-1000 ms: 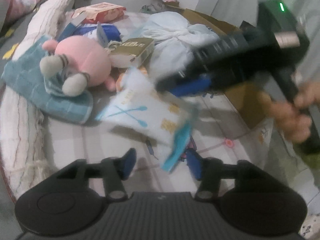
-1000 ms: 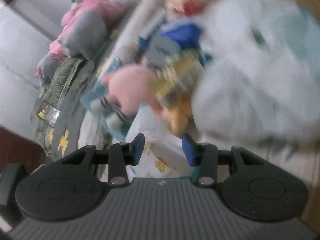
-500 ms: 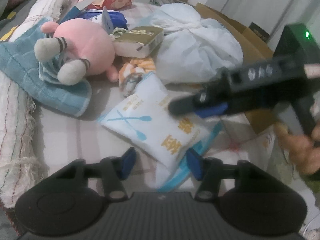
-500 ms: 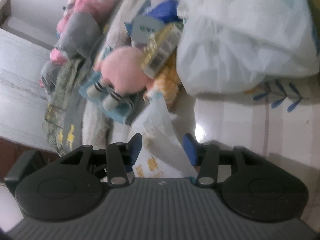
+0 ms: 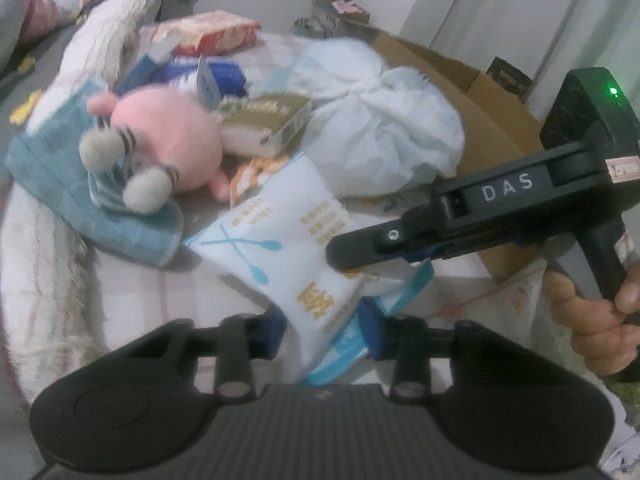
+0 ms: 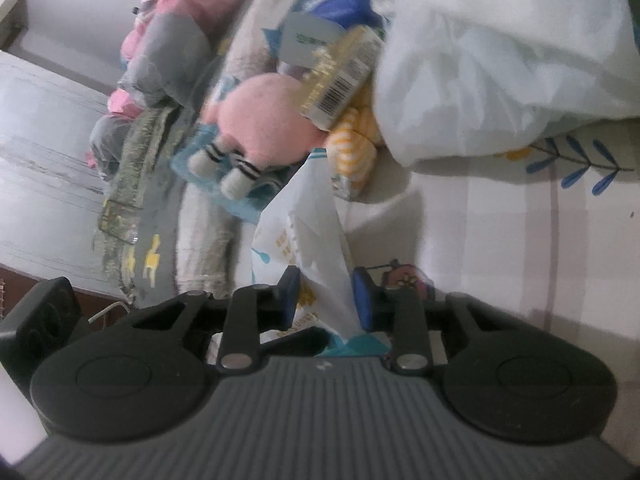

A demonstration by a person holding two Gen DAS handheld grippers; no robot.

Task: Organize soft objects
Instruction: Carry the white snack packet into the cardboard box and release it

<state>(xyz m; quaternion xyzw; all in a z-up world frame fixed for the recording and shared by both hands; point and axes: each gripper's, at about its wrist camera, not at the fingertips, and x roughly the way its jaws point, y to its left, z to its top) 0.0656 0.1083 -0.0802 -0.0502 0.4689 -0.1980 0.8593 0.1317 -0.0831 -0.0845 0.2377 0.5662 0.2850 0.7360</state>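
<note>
— So, how do we handle this step well? The white pouch (image 5: 280, 248) with blue spoon prints lies on the bed sheet (image 6: 520, 240), just in front of the pink plush toy (image 5: 168, 140) and the blue towel (image 5: 80, 200).

— We judge it a two-handed lift. The pouch is limp and slippery, so we want each grip well onto the body rather than on a thin edge, and we lift both ends together so it does not sag or slide out.

— And the left gripper (image 5: 322, 330)?

— Its blue pads (image 5: 272, 334) stand apart, with the pouch's near corner lying between them. We see a gap on the right side, so the jaws are parted and not clamping.

— What about the right gripper (image 6: 326, 298)?

— From the right wrist view, a raised fold of the pouch (image 6: 312, 248) runs between its pads. The pads are fairly near one another, yet whether they pinch the film or merely flank it, we cannot tell.

— Any risk?

— Nudging the gold box (image 5: 268, 124) or the white plastic bag (image 5: 380, 120) behind, in our judgement.
</note>
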